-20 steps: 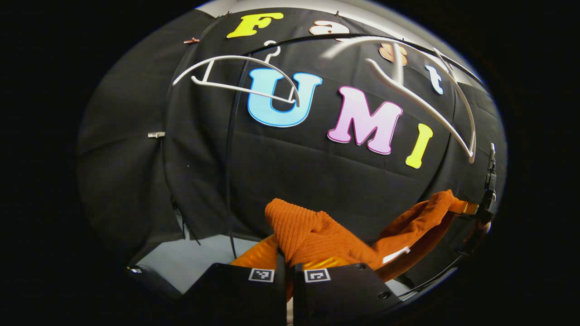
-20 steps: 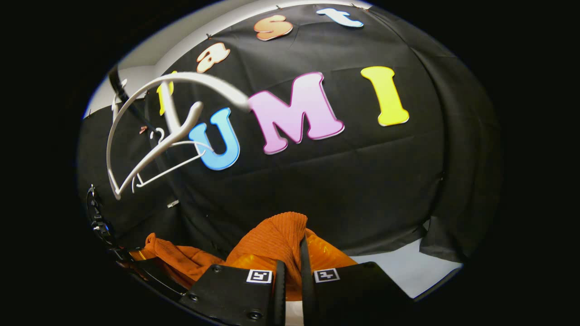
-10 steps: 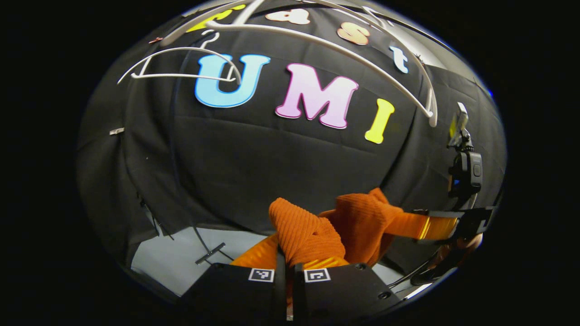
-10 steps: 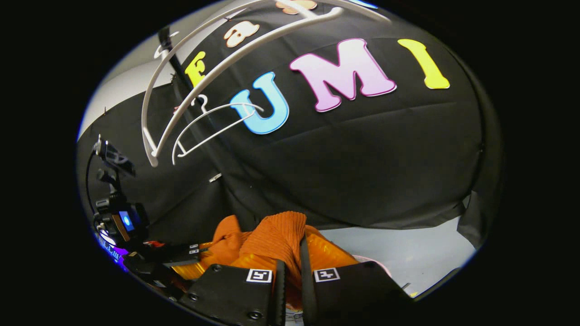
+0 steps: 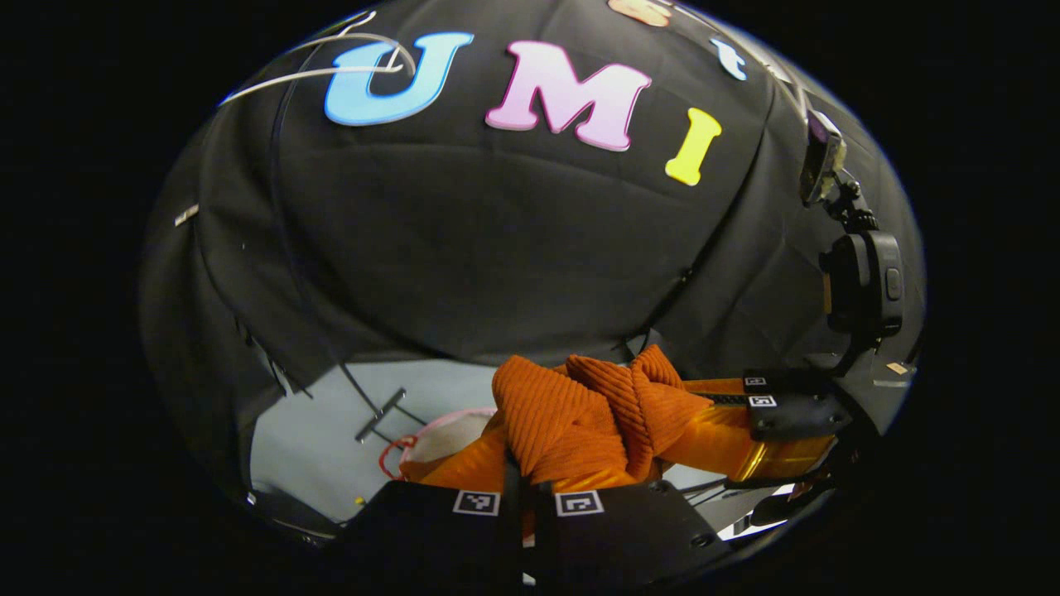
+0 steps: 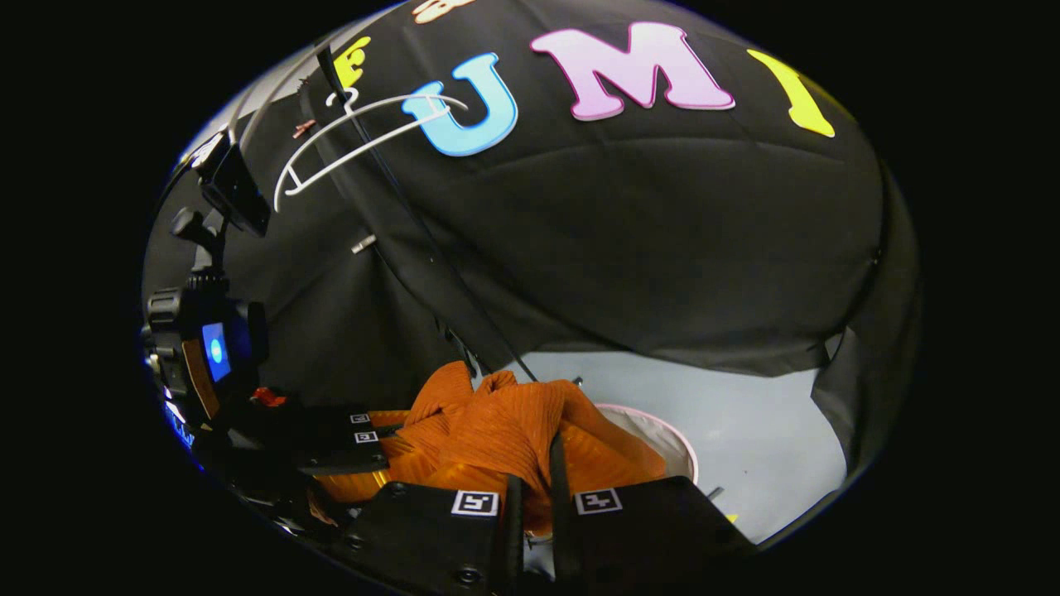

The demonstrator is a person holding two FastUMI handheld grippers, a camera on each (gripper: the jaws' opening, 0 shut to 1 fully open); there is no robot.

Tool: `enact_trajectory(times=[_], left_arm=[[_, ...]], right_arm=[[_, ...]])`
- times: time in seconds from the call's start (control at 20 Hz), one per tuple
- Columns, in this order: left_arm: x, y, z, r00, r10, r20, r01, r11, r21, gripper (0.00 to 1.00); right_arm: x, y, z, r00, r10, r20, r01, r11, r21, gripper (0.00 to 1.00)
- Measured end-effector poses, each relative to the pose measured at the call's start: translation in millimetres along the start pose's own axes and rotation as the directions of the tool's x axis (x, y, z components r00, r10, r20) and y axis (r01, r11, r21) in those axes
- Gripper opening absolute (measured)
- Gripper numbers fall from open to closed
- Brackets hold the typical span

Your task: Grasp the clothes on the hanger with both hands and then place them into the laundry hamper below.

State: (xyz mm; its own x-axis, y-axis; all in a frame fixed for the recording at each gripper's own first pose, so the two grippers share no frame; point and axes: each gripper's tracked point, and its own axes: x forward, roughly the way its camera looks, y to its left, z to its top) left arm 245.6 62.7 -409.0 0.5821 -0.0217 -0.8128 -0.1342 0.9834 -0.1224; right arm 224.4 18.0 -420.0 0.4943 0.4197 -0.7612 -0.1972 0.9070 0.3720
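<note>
pinching bunched orange ribbed garment (image 5: 571, 414) | both hand-held grippers clamped on it, left (image 5: 526, 488), right (image 6: 530, 488)

clothes (image 5: 571, 414): orange ribbed knit cloth, matt, rough-looking ridges
hanger (image 6: 356, 141): thin white plastic, smooth with a slight sheen
laundry hamper (image 6: 662, 434): pale soft fabric rim, matt
floor (image 6: 745, 422): light grey, smooth, matt
booth wall (image 5: 497, 248): black woven cloth, matt, creased
left hand-held gripper (image 5: 523, 488): matt black body
</note>
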Motion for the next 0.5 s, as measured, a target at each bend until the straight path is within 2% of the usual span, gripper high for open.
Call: enact_trajectory(times=[0.15, 0.3, 0.45, 0.5], left_arm=[[13.9, 4.5, -29.6, 0.997, -0.019, -0.081, 0.013, 0.997, -0.076, 0.12], [23.6, 5.9, -54.1, 0.984, -0.03, -0.175, 0.003, 0.989, -0.147, 0.1], [33.8, 2.6, -63.2, 0.97, -0.041, -0.242, -0.009, 0.979, -0.204, 0.1], [35.7, 2.6, -65.4, 0.965, -0.042, -0.258, -0.015, 0.976, -0.217, 0.1]], right_arm=[[6.5, -10.2, -19.8, 0.997, -0.037, -0.071, 0.037, 0.999, 0.004, 0.19], [11.1, -19.3, -41.9, 0.987, -0.071, -0.146, 0.071, 0.997, -0.008, 0.19], [13.3, -26.1, -57.6, 0.975, -0.088, -0.203, 0.087, 0.996, -0.016, 0.19], [14.2, -28.0, -60.5, 0.972, -0.099, -0.214, 0.097, 0.995, -0.02, 0.14]])
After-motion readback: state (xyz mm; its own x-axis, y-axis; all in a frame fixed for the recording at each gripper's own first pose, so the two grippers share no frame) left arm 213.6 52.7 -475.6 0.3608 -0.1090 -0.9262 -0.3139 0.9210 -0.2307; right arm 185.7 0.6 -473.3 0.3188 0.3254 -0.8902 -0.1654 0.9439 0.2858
